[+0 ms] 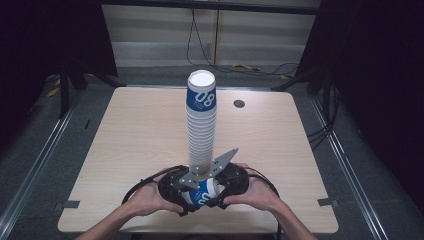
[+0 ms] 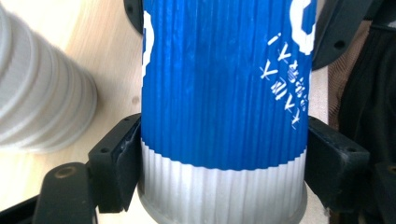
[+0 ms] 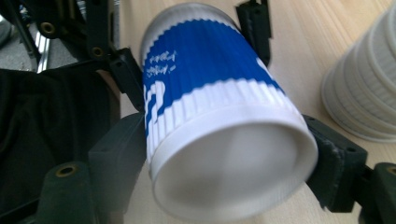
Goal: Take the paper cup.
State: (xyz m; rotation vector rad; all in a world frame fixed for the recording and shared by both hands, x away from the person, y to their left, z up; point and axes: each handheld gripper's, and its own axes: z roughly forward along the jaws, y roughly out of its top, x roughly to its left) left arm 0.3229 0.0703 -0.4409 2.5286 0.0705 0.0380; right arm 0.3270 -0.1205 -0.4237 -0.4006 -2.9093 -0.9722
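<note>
high view: both tongs clamp ribbed blue-white paper cup (image 1: 202, 194) lying sideways.

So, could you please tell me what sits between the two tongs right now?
A blue-and-white cup lies on its side between the left tongs and right tongs, gripped by both, as both gripper views show.

1 tall stack of ribbed white paper cups (image 1: 201, 130), upside down, top one w/ blue band; too many nested rims to count exactly. 1 separate blue-and-white ribbed paper cup (image 1: 202, 193) lying on its side betw. the grippers. 2 black two-jaw grippers: left gripper (image 1: 176, 188) & right gripper (image 1: 227, 183). 2 hands, 1 per gripper. 1 light wood desk (image 1: 135, 130). 1 small round dark cap (image 1: 239, 103) set in the desk top. 2 grey tape bits at desk's front corners
</note>
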